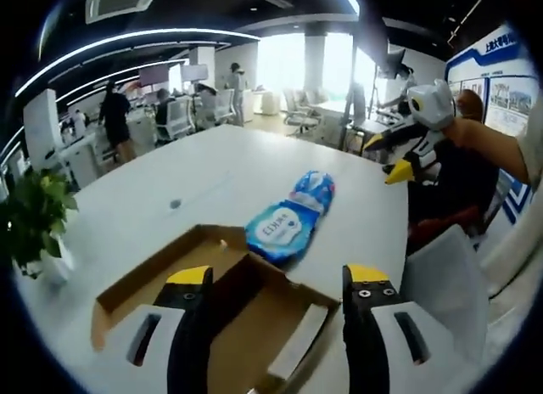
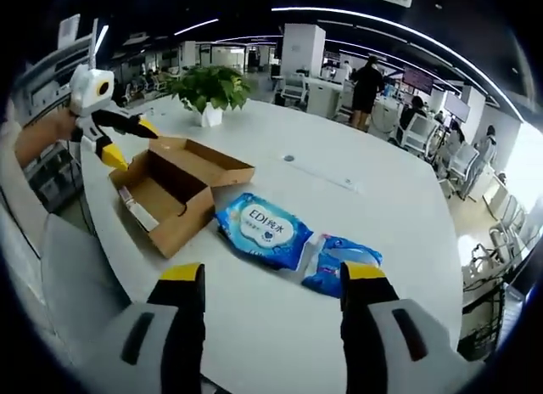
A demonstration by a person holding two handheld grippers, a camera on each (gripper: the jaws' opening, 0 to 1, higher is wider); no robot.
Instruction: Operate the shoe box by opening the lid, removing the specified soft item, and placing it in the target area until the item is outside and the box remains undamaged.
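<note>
Now box (image 2: 174, 190) open, empty, on table (image 2: 356, 216). Blue soft pack (image 2: 263, 228) lies outside, beside box. Looks light, squishy; pinch edge gently. Left gripper (image 1: 276, 279) and right gripper (image 2: 273, 279) both spread, holding nothing.

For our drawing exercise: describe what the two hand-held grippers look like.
Each hand-held gripper has two black jaws with yellow tips and grey-white slotted bodies: left hand-held gripper, right hand-held gripper. Seen from across the table, each has a white upper housing.
</note>
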